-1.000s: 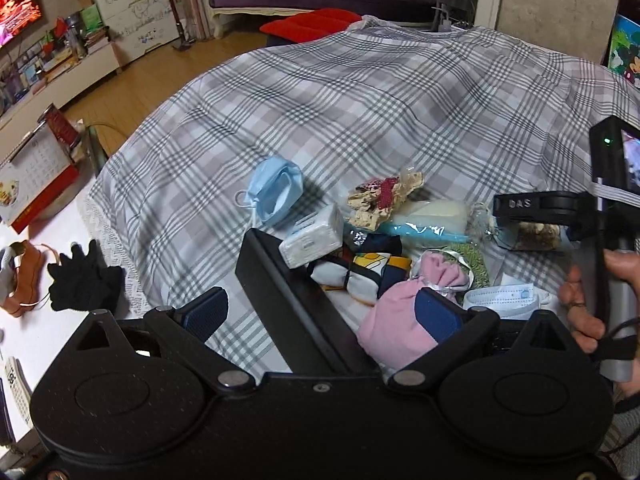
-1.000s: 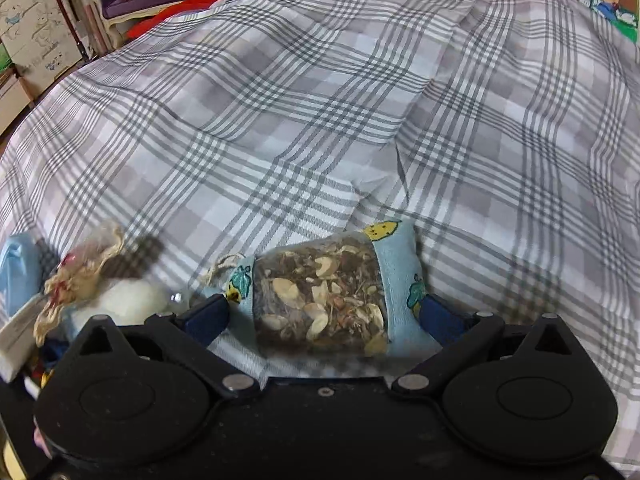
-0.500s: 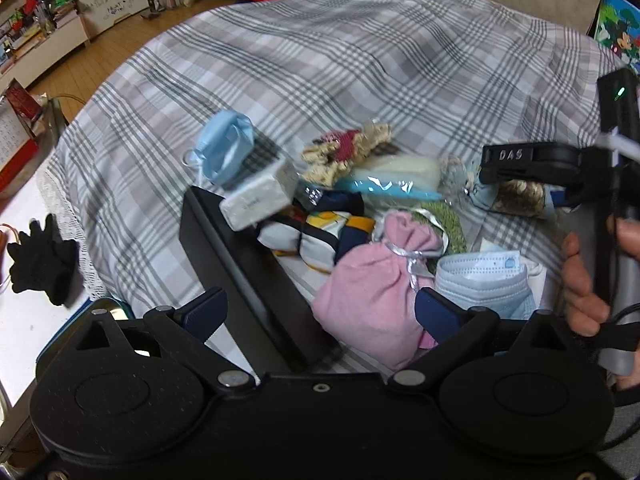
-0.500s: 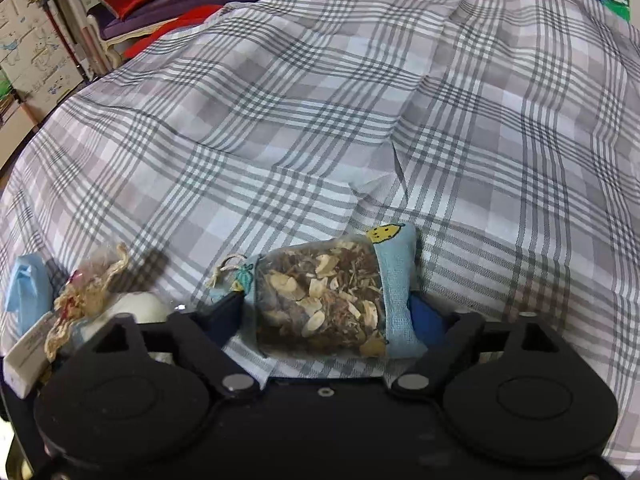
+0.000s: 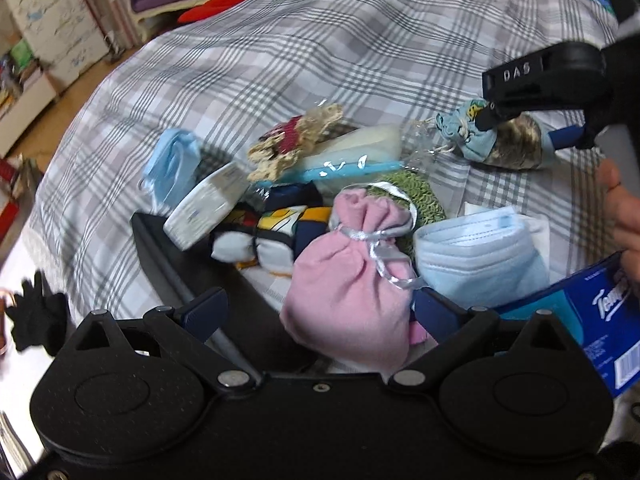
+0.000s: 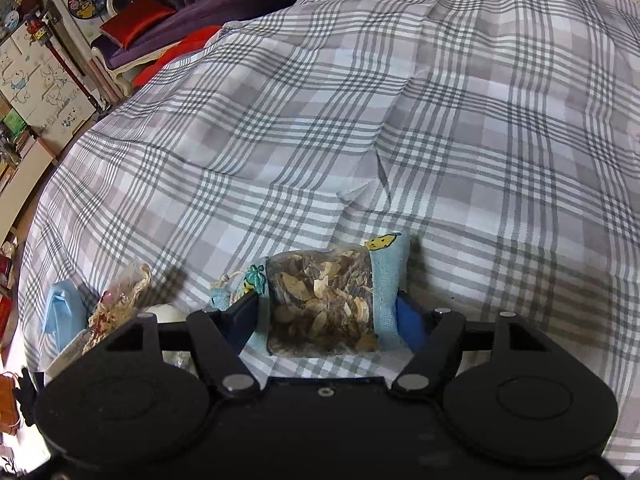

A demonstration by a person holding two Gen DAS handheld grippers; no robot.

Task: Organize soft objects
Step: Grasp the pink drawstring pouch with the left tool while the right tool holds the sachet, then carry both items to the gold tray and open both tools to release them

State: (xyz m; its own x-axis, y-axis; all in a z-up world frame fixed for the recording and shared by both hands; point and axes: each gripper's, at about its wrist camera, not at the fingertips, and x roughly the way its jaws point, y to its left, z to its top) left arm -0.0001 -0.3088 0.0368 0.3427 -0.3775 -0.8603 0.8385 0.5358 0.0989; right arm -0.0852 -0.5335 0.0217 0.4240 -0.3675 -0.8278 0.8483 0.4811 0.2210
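My right gripper [image 6: 326, 314] is shut on a light blue sachet of dried herbs [image 6: 324, 304] and holds it just above the plaid cloth; the sachet also shows in the left wrist view [image 5: 508, 144]. My left gripper [image 5: 320, 312] is open, its fingers either side of a pink drawstring pouch [image 5: 352, 276]. The pouch lies in a pile of soft things: a folded blue face mask [image 5: 480, 260], rolled socks [image 5: 276, 236], a green knit piece [image 5: 416, 196], a tissue pack [image 5: 208, 208], a second blue mask [image 5: 172, 164].
A black tray [image 5: 192, 268] lies under the left side of the pile. A blue tissue packet [image 5: 592, 320] is at the right edge by the hand. A black glove [image 5: 36, 316] lies off the cloth at left. The plaid cloth [image 6: 360, 120] stretches away beyond.
The right gripper has closed on the herb sachet and lifted it slightly. The left gripper has moved forward and right, bringing the pink pouch between its fingers.
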